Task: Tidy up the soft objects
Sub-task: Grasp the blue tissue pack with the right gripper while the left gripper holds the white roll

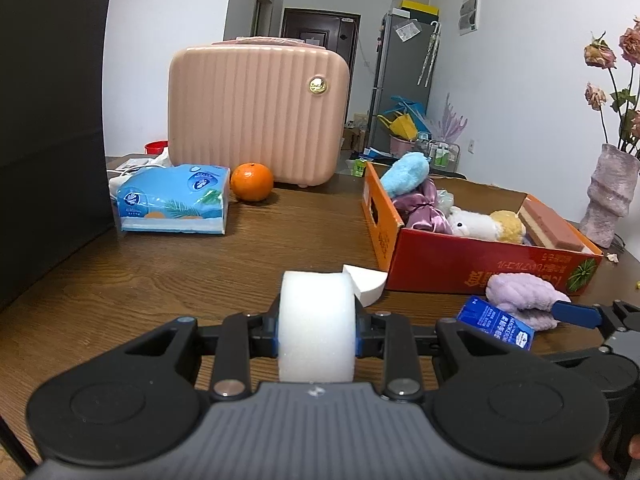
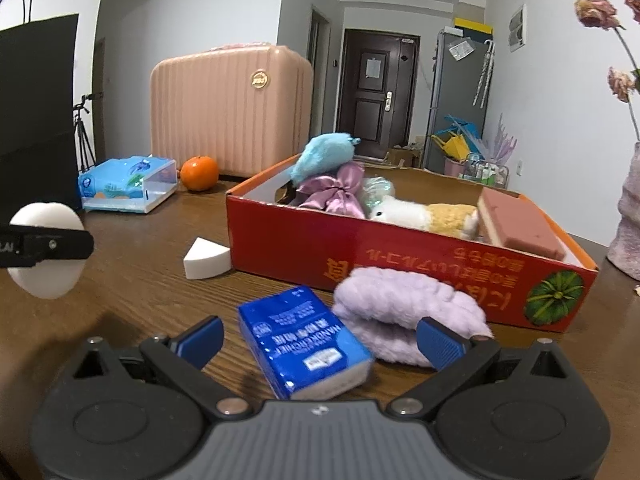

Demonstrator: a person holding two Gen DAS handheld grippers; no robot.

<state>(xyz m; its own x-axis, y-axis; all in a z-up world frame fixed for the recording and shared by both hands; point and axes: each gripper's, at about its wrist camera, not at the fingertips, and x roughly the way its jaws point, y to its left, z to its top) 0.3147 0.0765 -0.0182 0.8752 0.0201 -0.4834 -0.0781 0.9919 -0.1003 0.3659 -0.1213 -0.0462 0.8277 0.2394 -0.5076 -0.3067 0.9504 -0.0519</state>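
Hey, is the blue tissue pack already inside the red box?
No, the blue tissue pack lies on the wooden table in front of the red box, between the open fingers of the right gripper.

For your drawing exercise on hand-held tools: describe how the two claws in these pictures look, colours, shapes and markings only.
Both are alike. The left claw has matt black linkage arms with silver rivets, two round black discs either side, and a ribbed grey body bearing a small pale logo. The right claw matches, with ribbed blue pads on its fingers. No cables or sleeves show.
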